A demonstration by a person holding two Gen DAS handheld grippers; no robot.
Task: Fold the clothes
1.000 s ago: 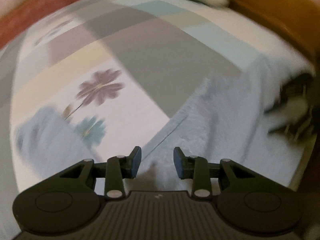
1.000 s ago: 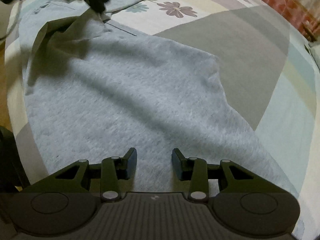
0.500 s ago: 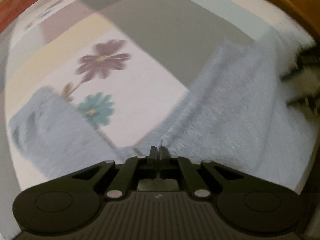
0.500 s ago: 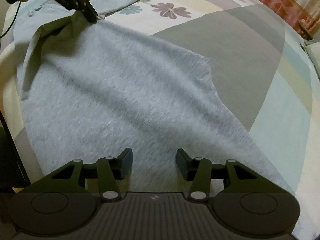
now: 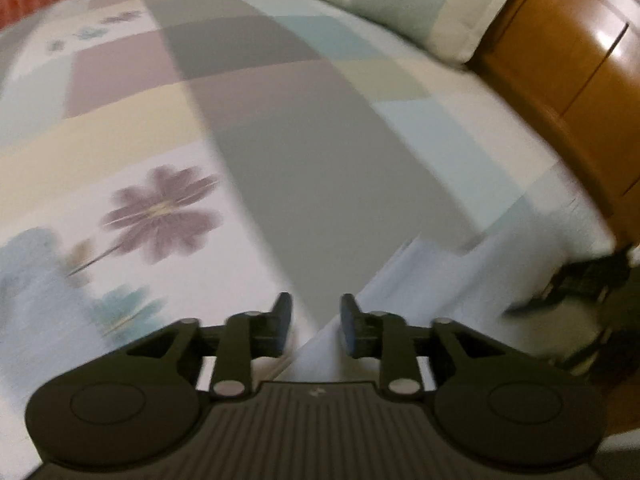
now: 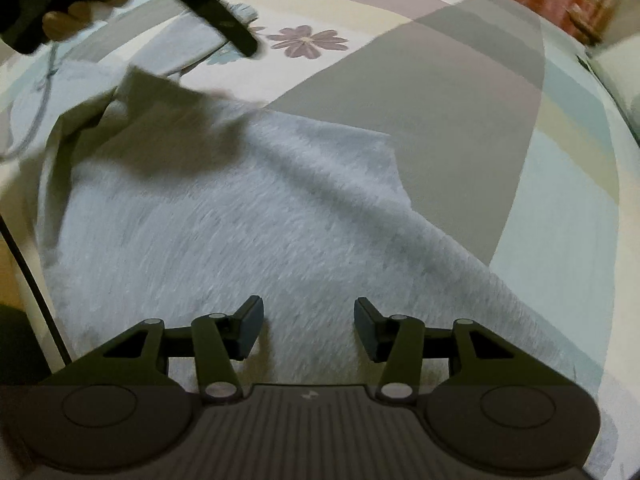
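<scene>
A light grey sweater (image 6: pixel 248 240) lies spread out on the bed (image 6: pixel 440 128). Its fuzzy inside faces up. One corner near the top is folded over, and a sleeve (image 6: pixel 180 40) lies past it by the purple flower (image 6: pixel 306 42) on the bedspread.

The right gripper (image 6: pixel 309 330) hangs over the sweater's near part. Its fingers (image 6: pixel 250 332) are apart with nothing between them, only the sweater below.

The left gripper (image 5: pixel 315 328) is over the sweater's edge, where the cloth meets the bedspread. Its fingers (image 5: pixel 282 326) are opening and pinch nothing. In the right view a hand (image 6: pixel 68 8) holds it up above the sleeve.

A pillow (image 5: pixel 400 4) lies at the head of the bed, next to a wooden headboard (image 5: pixel 568 80).
</scene>
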